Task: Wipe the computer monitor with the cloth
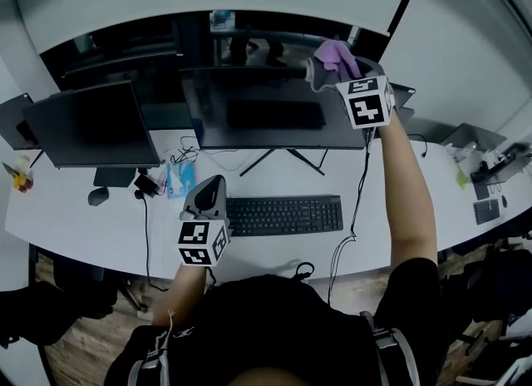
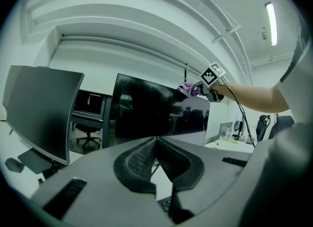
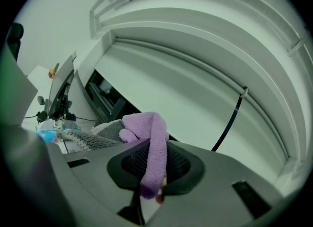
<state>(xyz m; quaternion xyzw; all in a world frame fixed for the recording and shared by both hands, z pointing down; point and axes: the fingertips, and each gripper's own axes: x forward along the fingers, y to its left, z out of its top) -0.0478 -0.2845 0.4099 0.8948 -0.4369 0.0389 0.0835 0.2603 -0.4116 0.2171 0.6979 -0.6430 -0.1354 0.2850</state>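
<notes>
Your right fingers (image 3: 183,165) are clamped on the cloth (image 3: 152,140): a purple fold runs down between the pads, and the grey remainder bunches out beyond the tips toward the left of the right gripper view. Your left fingers (image 2: 139,162) are together at the tips with nothing between them. The left gripper (image 1: 209,195) hovers low over the surface (image 1: 83,226), just beside the left end of the keyboard (image 1: 283,214). Treat the cloth as light, soft and limp. It will fold and drag rather than push, so judge the present grip, taken through a bunched fold, as adequate, and press with the loose mass ahead of the tips. The screen is likely fragile, so keep the hard fingers off it. In the head view, the right gripper (image 1: 324,72) holds the cloth (image 1: 337,56) at the upper right corner of the centre monitor (image 1: 274,110). A second monitor (image 1: 91,126) stands to its left. The left gripper view alone shows the monitor (image 2: 146,108) face-on, dark and reflective, with the cloth (image 2: 188,89) at its upper right edge. The right gripper view shows the grip itself but almost nothing of the screen, so contact with the glass cannot be confirmed there.
</notes>
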